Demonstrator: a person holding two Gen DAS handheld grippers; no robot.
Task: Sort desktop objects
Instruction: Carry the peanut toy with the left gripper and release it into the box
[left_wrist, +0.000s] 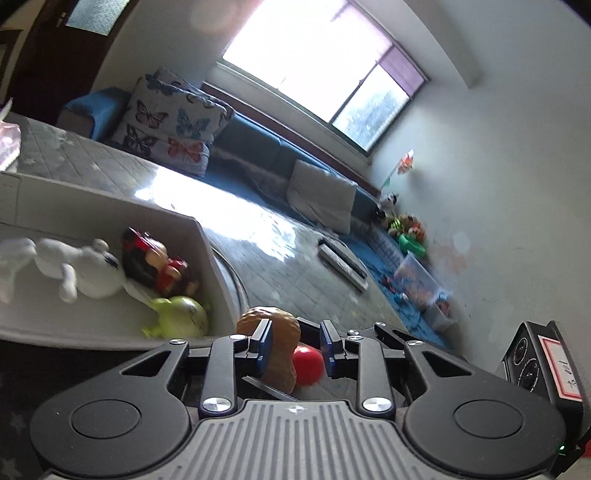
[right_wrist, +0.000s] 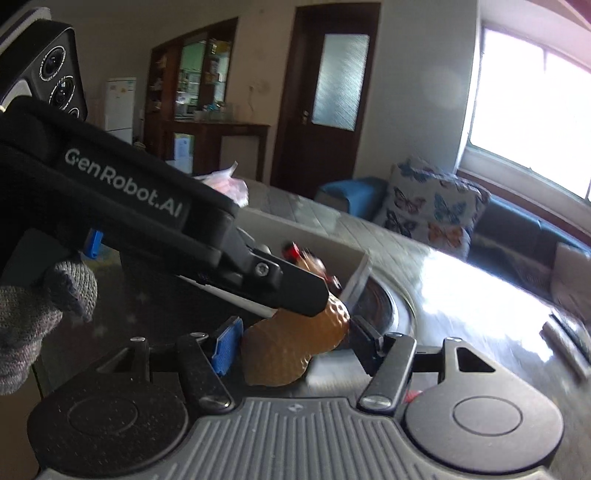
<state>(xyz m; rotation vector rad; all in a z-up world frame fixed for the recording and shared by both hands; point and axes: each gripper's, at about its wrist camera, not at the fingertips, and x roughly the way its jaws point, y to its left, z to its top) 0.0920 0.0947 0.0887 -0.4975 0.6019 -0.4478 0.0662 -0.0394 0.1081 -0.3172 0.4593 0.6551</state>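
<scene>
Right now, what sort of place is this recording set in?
Most likely a home living room: a blue sofa with a butterfly cushion under a large window, and a wooden cabinet beside a door.

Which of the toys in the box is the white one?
The plush bear, lying at the left of the box. Beside it, the doll is red and black and the round toy is green.
</scene>
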